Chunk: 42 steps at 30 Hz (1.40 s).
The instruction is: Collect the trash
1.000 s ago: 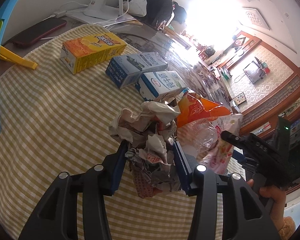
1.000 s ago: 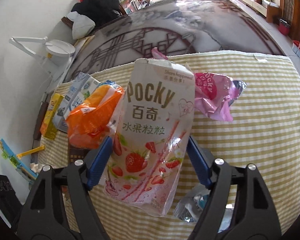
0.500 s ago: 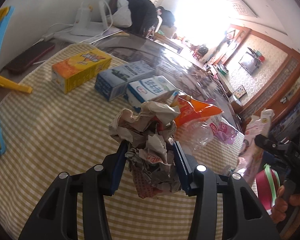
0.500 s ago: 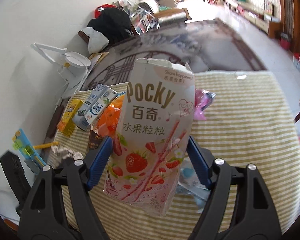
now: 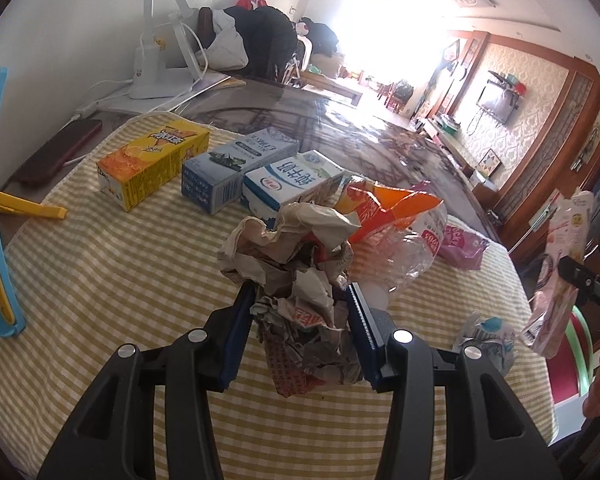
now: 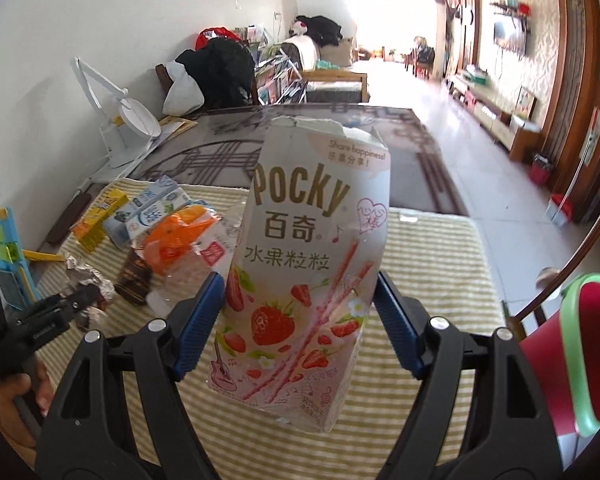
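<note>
- The left gripper has its jaws pinching a wad of crumpled paper; the wad sits squarely between the two blue pads and bulges out above and below them, off the checked cloth on the desk.
- The right gripper has its jaws clamped on a pink Pocky box, one pad on each side edge of its lower half; the torn top stands upright above the jaws.
- A red bin with a green rim stands just beside the desk, at the right of the right wrist view.
- Cartons, an orange wrapper and a clear plastic bag lie on the cloth beyond the wad.
</note>
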### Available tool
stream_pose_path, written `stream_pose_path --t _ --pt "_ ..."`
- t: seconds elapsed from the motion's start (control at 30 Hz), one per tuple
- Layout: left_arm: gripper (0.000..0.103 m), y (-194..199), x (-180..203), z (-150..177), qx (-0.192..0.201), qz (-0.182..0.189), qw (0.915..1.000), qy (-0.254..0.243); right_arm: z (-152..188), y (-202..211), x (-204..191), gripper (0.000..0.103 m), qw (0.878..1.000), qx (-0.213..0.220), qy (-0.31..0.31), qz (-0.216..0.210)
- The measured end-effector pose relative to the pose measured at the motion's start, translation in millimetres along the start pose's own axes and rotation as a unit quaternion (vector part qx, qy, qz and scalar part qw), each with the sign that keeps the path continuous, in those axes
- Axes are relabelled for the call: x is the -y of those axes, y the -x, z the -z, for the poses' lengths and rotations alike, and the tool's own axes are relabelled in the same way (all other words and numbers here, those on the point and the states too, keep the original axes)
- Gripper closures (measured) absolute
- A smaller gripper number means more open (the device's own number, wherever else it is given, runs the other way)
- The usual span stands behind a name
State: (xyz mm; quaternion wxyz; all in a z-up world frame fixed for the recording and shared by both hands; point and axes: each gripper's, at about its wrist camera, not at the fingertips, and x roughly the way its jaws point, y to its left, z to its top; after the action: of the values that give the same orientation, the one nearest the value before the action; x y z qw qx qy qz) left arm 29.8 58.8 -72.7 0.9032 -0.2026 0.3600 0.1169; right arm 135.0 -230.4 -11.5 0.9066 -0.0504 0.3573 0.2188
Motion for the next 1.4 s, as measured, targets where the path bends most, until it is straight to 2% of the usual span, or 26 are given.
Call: stream_pose_path --t 0.1,0.5,0.73,0.9,1.03,1.27,1.4 --pt "0.059 0 4 1 0.004 -0.012 0.9999 -0.011 4 1 10 0.029 1.0 0.013 0.011 0.024" --pt "0.059 -7 25 17 0.009 -0.069 0.9945 -0.078 13 23 66 0.029 0.997 0.047 -0.015 0.057" --pt "0.059 -9 44 26 0.003 -0.08 0.9921 -0.097 30 35 106 0.028 0.996 0.038 -0.041 0.067" --pt "0.059 -1 80 34 0.007 -0.041 0.9936 -0.105 40 42 124 0.028 0.995 0.039 -0.048 0.08" --pt "0.059 5 117 38 0.006 0.006 0.9934 -0.114 45 48 138 0.028 0.994 0.042 -0.068 0.079" --pt "0.059 11 180 45 -0.004 0.083 0.9903 -0.111 52 58 156 0.028 0.991 0.048 -0.091 0.081" --pt "0.059 7 209 48 -0.016 0.111 0.9869 -0.115 57 63 168 0.028 0.989 0.05 -0.104 0.087"
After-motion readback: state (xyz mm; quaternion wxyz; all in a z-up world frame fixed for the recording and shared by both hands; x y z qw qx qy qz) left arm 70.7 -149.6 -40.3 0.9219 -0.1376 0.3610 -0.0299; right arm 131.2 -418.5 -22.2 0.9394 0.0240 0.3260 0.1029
